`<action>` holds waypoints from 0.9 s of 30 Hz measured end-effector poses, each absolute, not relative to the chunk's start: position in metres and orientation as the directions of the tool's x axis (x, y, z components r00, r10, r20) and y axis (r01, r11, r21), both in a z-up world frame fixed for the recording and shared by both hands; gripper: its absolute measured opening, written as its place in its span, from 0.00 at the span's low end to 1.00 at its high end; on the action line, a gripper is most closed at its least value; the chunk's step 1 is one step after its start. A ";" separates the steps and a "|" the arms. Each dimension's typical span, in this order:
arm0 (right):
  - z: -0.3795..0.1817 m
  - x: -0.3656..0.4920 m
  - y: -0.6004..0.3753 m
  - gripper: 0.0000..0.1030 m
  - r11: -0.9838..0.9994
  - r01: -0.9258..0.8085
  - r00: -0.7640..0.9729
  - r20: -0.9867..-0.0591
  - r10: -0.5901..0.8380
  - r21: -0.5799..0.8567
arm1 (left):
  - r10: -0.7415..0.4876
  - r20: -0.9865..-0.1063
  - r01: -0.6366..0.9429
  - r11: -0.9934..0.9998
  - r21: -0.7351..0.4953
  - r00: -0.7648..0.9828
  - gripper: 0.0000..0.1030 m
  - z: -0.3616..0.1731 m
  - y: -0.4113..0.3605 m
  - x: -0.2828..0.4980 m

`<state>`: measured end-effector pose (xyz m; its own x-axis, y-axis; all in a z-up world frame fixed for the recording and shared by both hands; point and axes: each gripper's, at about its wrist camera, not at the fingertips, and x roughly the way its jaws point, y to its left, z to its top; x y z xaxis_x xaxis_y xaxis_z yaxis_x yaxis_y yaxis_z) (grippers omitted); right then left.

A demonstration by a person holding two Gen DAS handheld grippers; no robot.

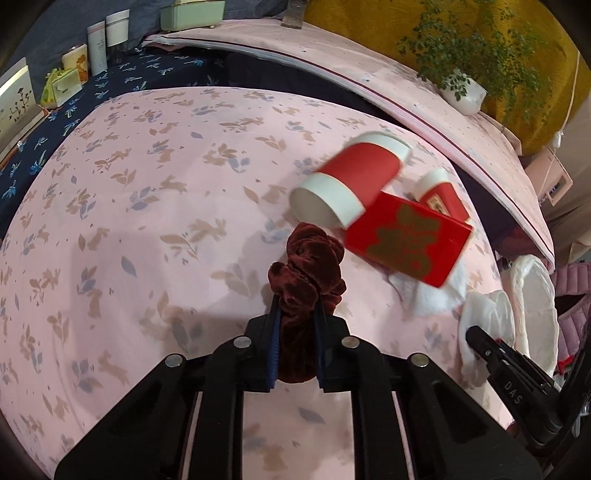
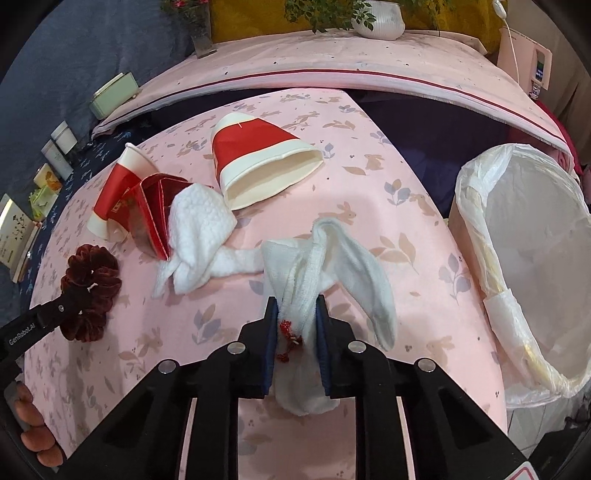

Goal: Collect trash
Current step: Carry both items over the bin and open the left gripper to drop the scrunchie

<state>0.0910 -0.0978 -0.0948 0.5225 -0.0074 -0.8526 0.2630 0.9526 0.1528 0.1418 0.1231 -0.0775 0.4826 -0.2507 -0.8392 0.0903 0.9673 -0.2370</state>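
Note:
My left gripper (image 1: 296,310) is shut on a dark red velvet scrunchie (image 1: 308,264), which also shows at the left of the right wrist view (image 2: 90,286), low over the pink bedsheet. My right gripper (image 2: 296,310) is shut on a white cloth (image 2: 325,266) that trails onto the sheet. A large crushed red-and-white paper cup (image 2: 258,162), a smaller red paper cup (image 2: 118,188), a red packet with gold print (image 1: 408,238) and a second white cloth (image 2: 199,236) lie together on the sheet. A bin lined with a white bag (image 2: 532,251) stands at the right edge.
A raised pink ledge (image 2: 332,77) with a white plant pot (image 2: 380,18) runs behind. Boxes and jars (image 1: 98,44) sit on a dark blue cloth at the far left. The bed's edge drops off at the right beside the bin.

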 end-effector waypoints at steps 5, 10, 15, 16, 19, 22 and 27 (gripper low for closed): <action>-0.081 0.069 -0.099 0.16 0.952 0.255 0.550 -0.835 0.002 0.170 | -0.279 -0.828 0.134 0.960 -0.245 0.487 0.13 -0.063 0.105 0.119; -0.061 0.052 -0.107 0.16 0.949 0.257 0.590 -0.807 -0.006 0.181 | -0.303 -0.813 0.196 0.952 -0.235 0.497 0.13 -0.045 0.079 0.100; -0.040 0.037 -0.122 0.16 0.943 0.268 0.629 -0.777 -0.015 0.198 | -0.328 -0.799 0.262 0.940 -0.220 0.505 0.13 -0.029 0.048 0.090; -0.036 0.034 -0.126 0.16 0.941 0.271 0.635 -0.772 -0.019 0.200 | -0.333 -0.796 0.277 0.936 -0.216 0.506 0.13 -0.025 0.040 0.088; -0.027 0.026 -0.138 0.16 0.936 0.283 0.650 -0.760 -0.026 0.210 | -0.346 -0.787 0.317 0.927 -0.202 0.511 0.13 -0.016 0.020 0.083; -0.019 0.018 -0.151 0.16 0.929 0.299 0.663 -0.747 -0.039 0.218 | -0.361 -0.779 0.359 0.914 -0.188 0.512 0.13 -0.007 -0.002 0.078; -0.008 0.006 -0.177 0.17 0.915 0.339 0.680 -0.729 -0.077 0.219 | -0.387 -0.769 0.421 0.891 -0.170 0.509 0.13 0.005 -0.040 0.072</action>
<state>0.0055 -0.1773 -0.0082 0.6805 -0.0771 -0.7287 0.3385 0.9150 0.2193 0.0722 -0.0399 0.0051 0.5089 -0.3873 -0.7688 0.4214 0.8908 -0.1698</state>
